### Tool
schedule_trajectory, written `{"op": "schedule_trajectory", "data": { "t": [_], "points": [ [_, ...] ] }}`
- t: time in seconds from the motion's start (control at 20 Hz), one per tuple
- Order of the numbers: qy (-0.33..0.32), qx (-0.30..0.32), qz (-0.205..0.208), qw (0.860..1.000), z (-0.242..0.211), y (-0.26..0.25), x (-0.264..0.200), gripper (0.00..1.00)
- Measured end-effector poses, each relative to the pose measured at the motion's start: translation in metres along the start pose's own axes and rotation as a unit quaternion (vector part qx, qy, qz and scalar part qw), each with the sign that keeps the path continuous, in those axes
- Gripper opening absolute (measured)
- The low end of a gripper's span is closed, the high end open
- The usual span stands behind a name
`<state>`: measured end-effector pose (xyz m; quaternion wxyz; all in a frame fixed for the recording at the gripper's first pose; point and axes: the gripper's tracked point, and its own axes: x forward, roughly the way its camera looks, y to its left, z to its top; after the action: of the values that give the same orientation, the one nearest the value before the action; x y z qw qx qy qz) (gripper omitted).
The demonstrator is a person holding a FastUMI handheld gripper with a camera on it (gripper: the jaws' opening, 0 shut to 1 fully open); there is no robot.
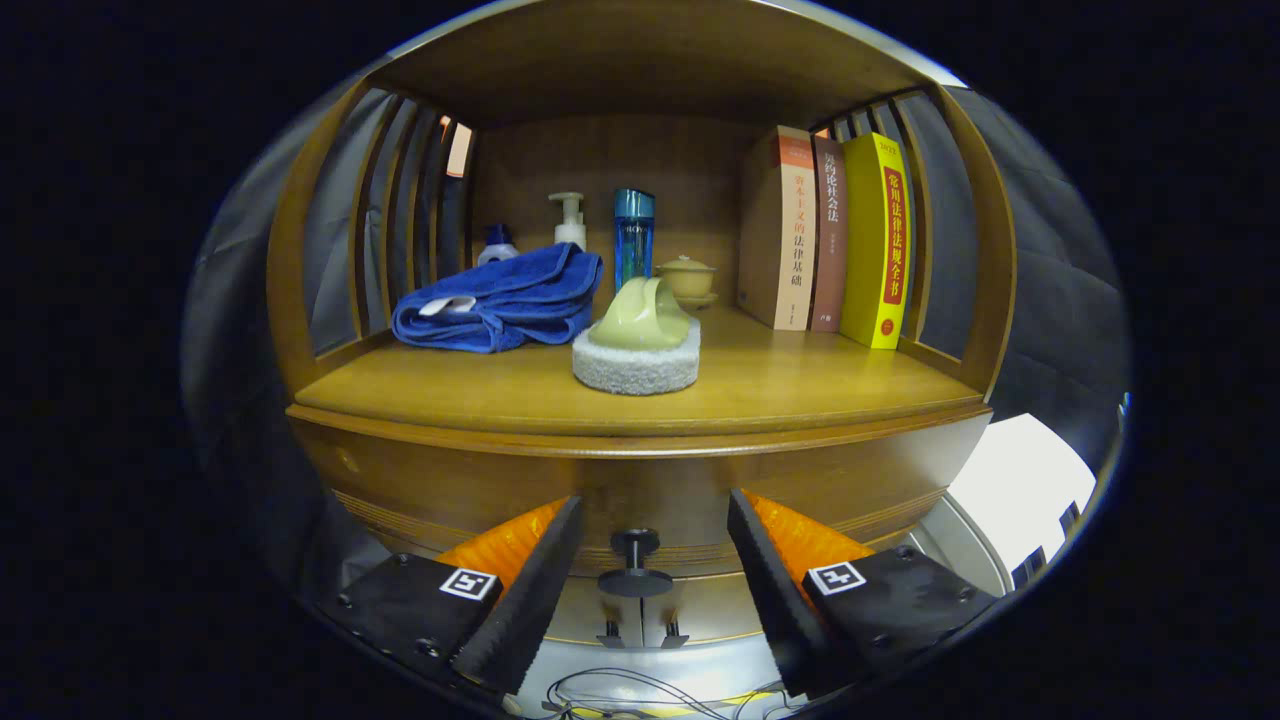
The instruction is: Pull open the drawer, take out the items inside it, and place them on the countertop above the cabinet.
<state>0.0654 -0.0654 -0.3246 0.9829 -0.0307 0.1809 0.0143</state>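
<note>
Wooden countertop (760,385) sat beyond my fingers, slatted sides and a back panel around it. On it I saw a folded blue towel (500,300) at left, a white scrub sponge with pale green handle (637,345) near the front, and three upright books (825,235) at right. Behind stood a pump bottle (569,218), a blue bottle (633,235), a small lidded cup (686,278).

tool (650,560), fingers (530,590) spread wide, level
</note>
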Motion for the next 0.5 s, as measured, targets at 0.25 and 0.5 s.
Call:
{"op": "schedule_trajectory", "data": {
  "t": [0.25, 0.5],
  "points": [
    [-0.029, 0.019, -0.001, 0.999, 0.055, -0.017, -0.032, 0.97],
    [-0.057, 0.021, 0.005, 0.998, 0.126, -0.019, -0.064, 0.97]
  ]
}}
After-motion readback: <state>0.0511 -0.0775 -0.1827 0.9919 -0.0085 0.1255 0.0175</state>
